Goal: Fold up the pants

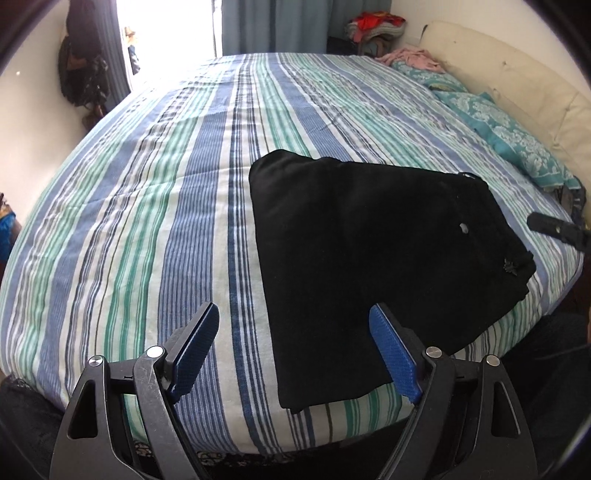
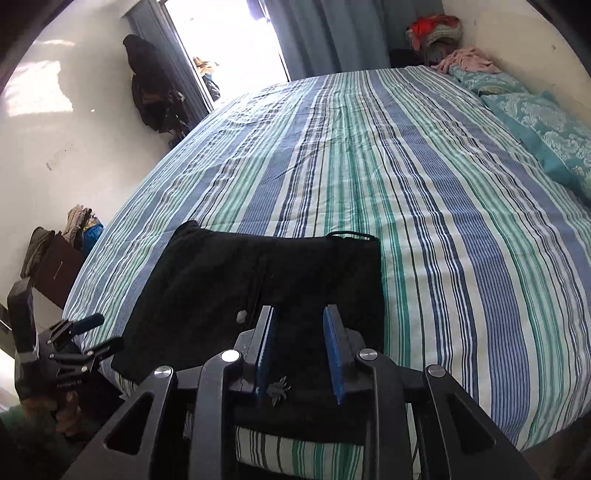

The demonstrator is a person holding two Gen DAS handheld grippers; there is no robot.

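Observation:
Black pants lie folded into a flat, roughly square bundle on the striped bed, near its front edge. My left gripper is open and empty, hovering above the bundle's near left corner. My right gripper is open over the pants, with cloth and a small tassel seen between its blue pads; it grips nothing. The left gripper shows in the right wrist view, left of the pants. A tip of the right gripper shows in the left wrist view.
Teal patterned pillows and pink cloth lie along the bed's right side by a cream headboard. Clothes are piled in the far corner. Dark bags hang on the left wall beside a bright doorway. A brown box stands left of the bed.

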